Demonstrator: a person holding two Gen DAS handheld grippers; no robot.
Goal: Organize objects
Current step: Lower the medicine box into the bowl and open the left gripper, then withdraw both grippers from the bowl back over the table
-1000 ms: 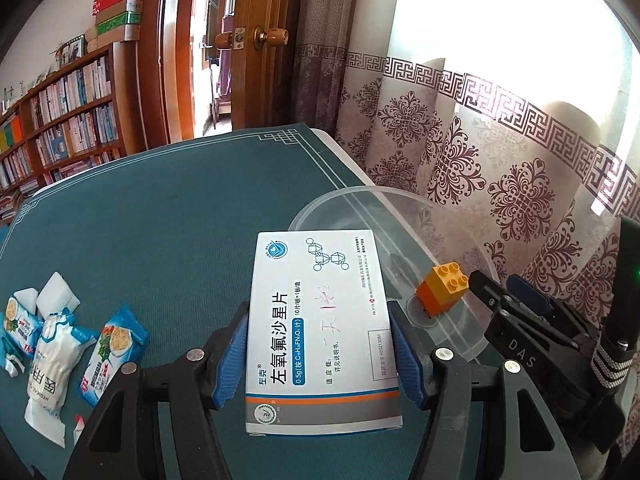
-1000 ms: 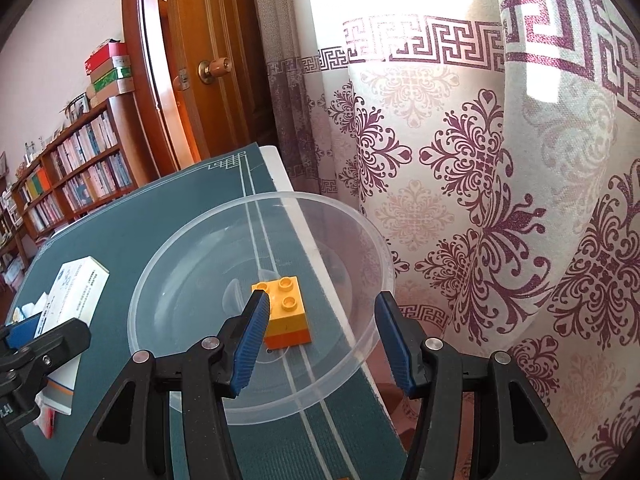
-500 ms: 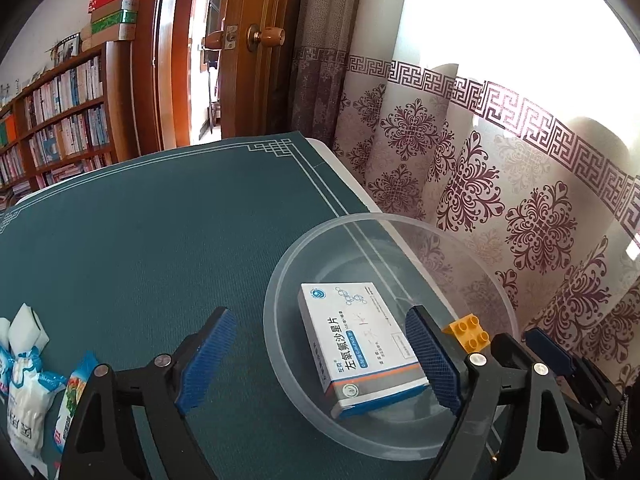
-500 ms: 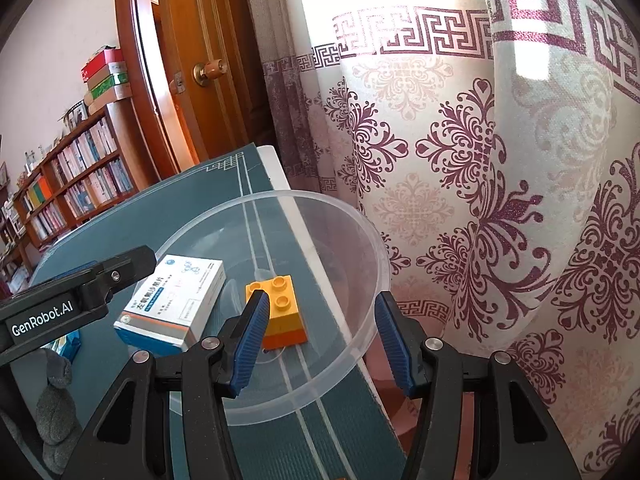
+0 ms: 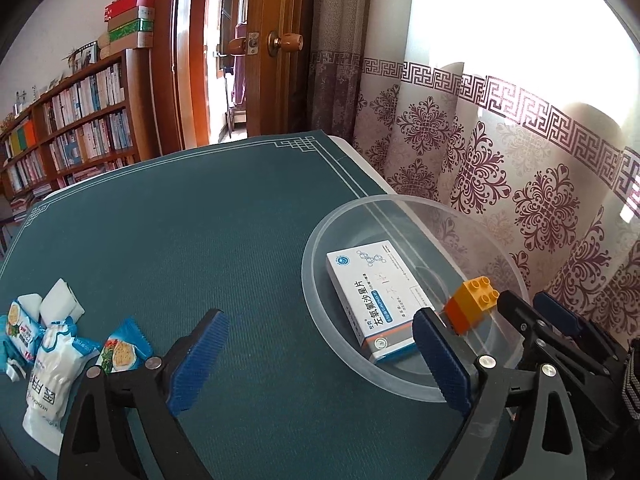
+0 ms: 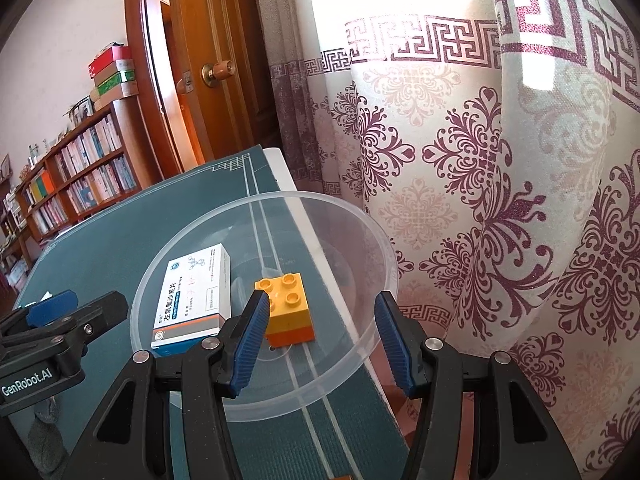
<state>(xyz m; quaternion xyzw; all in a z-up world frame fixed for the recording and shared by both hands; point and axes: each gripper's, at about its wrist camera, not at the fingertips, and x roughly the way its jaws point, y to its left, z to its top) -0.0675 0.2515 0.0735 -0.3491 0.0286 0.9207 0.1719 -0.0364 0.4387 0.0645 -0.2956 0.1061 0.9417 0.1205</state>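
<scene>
Since half a second ago the left gripper (image 5: 320, 360) has pulled back from the clear round plastic bowl (image 5: 316, 240), its jaws wide open and empty; the white and blue cardboard medicine box (image 5: 376, 300) lies flat inside the bowl, beside the yellow and orange toy brick (image 6: 288, 312); the right gripper (image 6: 320, 340) hovers over the bowl's near rim with open jaws; several snack packets (image 5: 60, 344) lie on the green worktop (image 5: 180, 220), well apart.

Clear plastic bowl (image 5: 316, 236), glossy brick (image 6: 286, 308), woven matt mat (image 5: 180, 220)
</scene>
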